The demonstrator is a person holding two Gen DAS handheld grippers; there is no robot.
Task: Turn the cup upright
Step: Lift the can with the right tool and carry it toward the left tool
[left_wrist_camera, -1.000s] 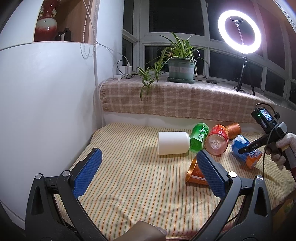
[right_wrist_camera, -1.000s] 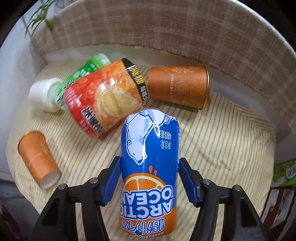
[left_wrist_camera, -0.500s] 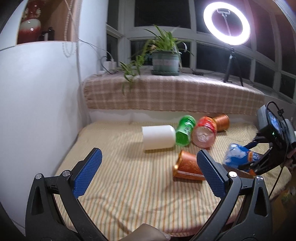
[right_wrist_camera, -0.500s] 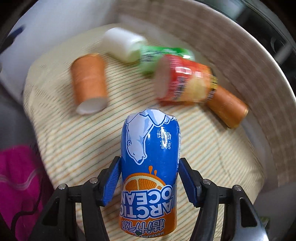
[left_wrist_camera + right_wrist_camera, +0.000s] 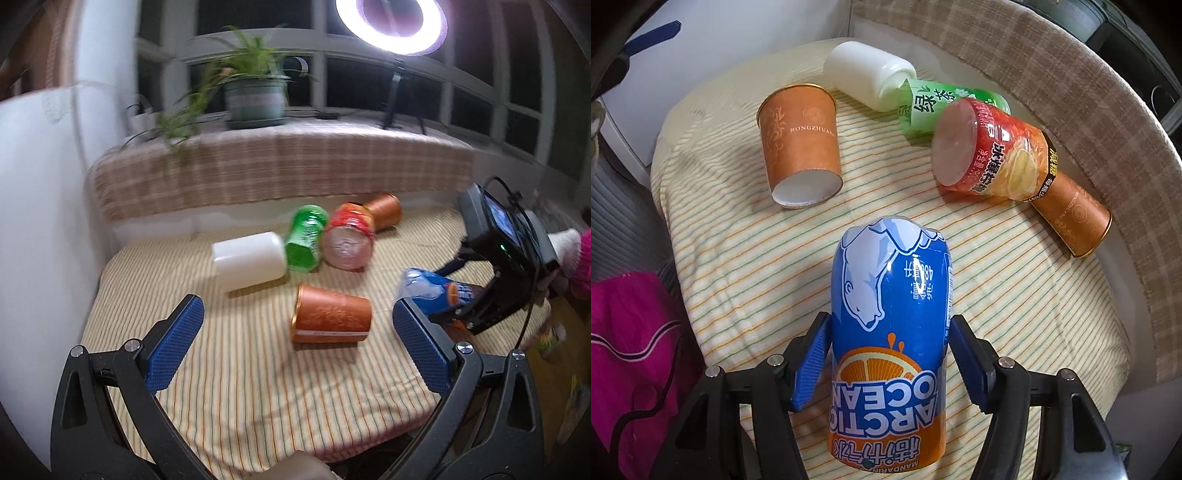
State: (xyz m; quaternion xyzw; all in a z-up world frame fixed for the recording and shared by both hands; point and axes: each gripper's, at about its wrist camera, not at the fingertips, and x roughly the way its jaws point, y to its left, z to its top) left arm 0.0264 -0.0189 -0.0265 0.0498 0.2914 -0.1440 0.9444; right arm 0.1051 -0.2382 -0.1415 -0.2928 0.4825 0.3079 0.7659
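My right gripper is shut on a blue and orange "Arctic Ocean" cup and holds it above the striped cloth; both also show in the left wrist view, the cup and the gripper. My left gripper is open and empty, low over the cloth's front. An orange paper cup lies on its side just ahead of it, also in the right wrist view. A white cup, a green cup, a red cup and a second orange cup lie on their sides behind.
A checked cloth ledge runs along the back with a potted plant and a ring light. A white wall stands to the left. Pink fabric lies off the cloth's near edge.
The right gripper has turned and swung with the blue cup, so the other cups shifted in its view. The left gripper has moved forward and lower toward the near orange cup.
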